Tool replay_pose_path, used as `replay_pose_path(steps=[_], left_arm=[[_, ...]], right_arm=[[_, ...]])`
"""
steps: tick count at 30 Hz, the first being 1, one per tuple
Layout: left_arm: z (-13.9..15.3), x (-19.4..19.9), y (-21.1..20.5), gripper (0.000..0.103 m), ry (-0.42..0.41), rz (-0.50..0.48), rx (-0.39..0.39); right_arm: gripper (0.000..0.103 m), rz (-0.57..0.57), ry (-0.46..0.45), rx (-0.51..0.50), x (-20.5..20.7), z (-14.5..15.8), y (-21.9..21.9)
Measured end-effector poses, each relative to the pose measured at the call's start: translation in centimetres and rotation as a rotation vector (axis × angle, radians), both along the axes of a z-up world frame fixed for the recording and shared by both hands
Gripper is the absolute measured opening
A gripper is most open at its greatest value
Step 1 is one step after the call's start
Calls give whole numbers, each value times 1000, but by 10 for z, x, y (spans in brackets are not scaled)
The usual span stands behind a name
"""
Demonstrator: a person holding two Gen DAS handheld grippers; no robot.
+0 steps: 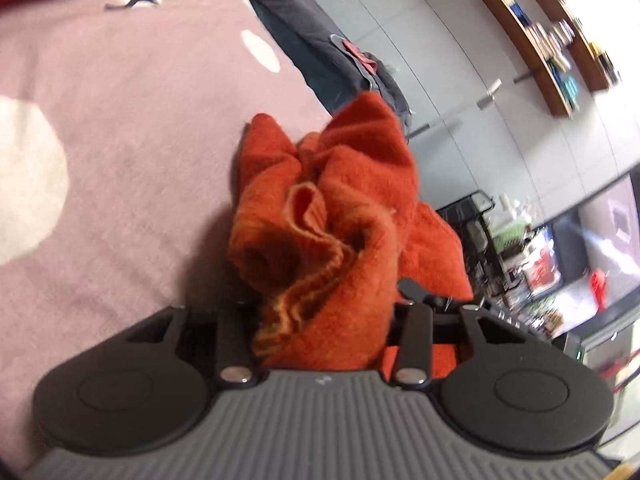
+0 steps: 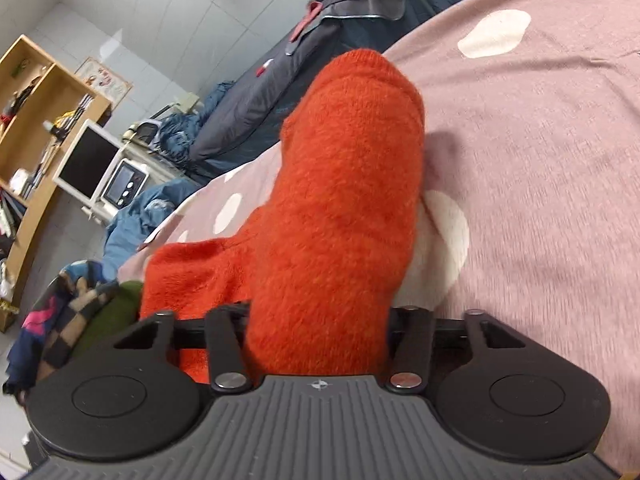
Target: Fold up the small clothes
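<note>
An orange fuzzy knit garment hangs bunched in front of my left gripper, its ribbed hem folded towards the camera. The cloth covers the fingertips, and the gripper is shut on it above the pink bed cover. In the right wrist view the same orange garment drapes over my right gripper, which is shut on it. Its fingertips are hidden under the cloth. The garment is lifted off the pink cover.
The pink cover has white spots. A dark grey and blue quilt lies along the far bed edge. A multicoloured pile of clothes lies at the left. Wooden shelves and a monitor stand beyond the bed.
</note>
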State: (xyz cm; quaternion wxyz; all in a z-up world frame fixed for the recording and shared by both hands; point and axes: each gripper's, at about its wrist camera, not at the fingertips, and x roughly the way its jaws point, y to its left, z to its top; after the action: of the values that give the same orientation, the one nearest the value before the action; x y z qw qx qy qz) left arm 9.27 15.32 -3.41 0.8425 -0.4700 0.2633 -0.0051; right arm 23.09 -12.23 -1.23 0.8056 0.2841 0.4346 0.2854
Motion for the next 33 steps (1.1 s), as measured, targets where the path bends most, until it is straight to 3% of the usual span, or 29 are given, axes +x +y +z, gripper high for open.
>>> replay_pose_path(steps=[4, 9, 14, 19, 23, 26, 31, 33], left_arm=[[27, -1, -21, 33, -19, -60, 143], [86, 0, -72, 33, -90, -178, 260], [156, 11, -158, 33, -205, -364, 328], [201, 24, -272, 34, -297, -570, 296], [206, 28, -366, 34, -313, -699, 277], [197, 24, -425, 35, -313, -752, 321], [155, 12, -462, 44, -198, -745, 357], [140, 7, -458, 56, -160, -720, 353]], right_arm=[[55, 11, -58, -62, -10, 16, -1], [52, -10, -179, -84, -32, 65, -26], [52, -56, -268, -133, -53, 132, -106], [52, -166, -314, -188, -79, 198, -221], [52, -279, -303, -238, -103, 224, -314], [52, -330, -310, -277, -122, 222, -365], [53, -365, -286, -252, -130, 178, -414], [55, -388, -229, -188, -125, 154, -427]])
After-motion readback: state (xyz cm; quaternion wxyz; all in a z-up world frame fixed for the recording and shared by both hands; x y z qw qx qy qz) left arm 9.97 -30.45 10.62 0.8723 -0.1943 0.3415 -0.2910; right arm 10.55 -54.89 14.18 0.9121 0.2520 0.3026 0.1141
